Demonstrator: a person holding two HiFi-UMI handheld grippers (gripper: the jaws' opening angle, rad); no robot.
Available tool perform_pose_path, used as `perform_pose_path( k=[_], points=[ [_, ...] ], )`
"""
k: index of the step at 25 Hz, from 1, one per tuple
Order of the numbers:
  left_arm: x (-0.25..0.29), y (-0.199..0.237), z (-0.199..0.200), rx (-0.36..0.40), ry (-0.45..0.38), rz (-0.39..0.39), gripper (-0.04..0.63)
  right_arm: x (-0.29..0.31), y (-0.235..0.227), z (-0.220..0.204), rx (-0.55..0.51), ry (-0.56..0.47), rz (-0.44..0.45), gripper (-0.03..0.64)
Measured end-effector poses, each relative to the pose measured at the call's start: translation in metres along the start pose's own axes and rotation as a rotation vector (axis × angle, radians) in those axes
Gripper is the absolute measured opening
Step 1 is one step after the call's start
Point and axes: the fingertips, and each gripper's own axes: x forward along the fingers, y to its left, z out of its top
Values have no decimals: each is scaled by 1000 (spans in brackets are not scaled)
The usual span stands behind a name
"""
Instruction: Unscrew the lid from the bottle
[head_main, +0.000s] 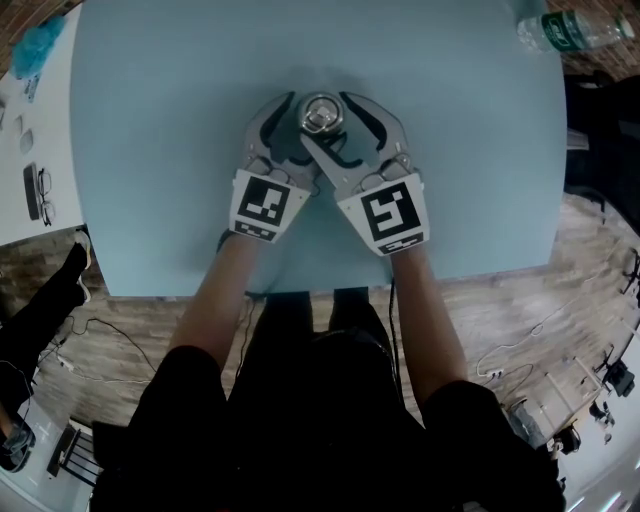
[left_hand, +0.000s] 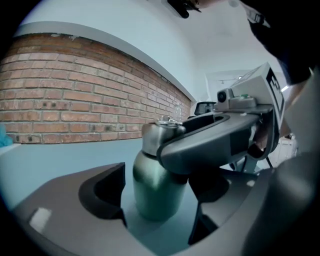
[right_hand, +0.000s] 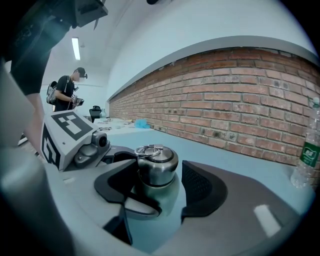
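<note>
Your left tongs (left_hand: 156, 200) stand open around the green steel bottle (left_hand: 152, 185), low on its body; the pad (left_hand: 102, 192) at 9 o'clock is clear of the metal; the jaw at 3 o'clock is partly covered by your other tool; your right tongs (right_hand: 160, 187) are open as well, set higher, with the silver lid (right_hand: 157, 166) between the jaws and a gap at the 3 o'clock pad (right_hand: 200, 187); the lid is still on the bottle, its wire ring (right_hand: 147, 149) lying on top; the bottle stands upright mid-desk (head_main: 180, 110); seen from your head, the left tool reaches it from 7 o'clock and the right from 5 o'clock, crossing over the left; a plastic water bottle (head_main: 572, 30) lies at the desk's 2 o'clock corner, well apart.
</note>
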Motion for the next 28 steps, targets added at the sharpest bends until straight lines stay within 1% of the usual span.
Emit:
perform_pose_path(
  k=[4, 10, 15, 24, 28],
  points=[
    [2, -1, 1, -2, -6, 1, 374, 5, 2, 3, -15, -7, 10, 278],
    [6, -2, 7, 8, -22, -4, 370, 8, 1, 7, -4, -23, -5, 278],
    [8, -4, 9, 14, -26, -13, 357, 9, -1, 10, -33, -21, -19, 279],
    [9, -5, 11, 22, -32, -21, 356, 9, 0, 13, -39, -30, -15, 267],
    [9, -4, 10, 21, -32, -24, 360, 9, 0, 13, -32, -35, 6, 265]
  ],
)
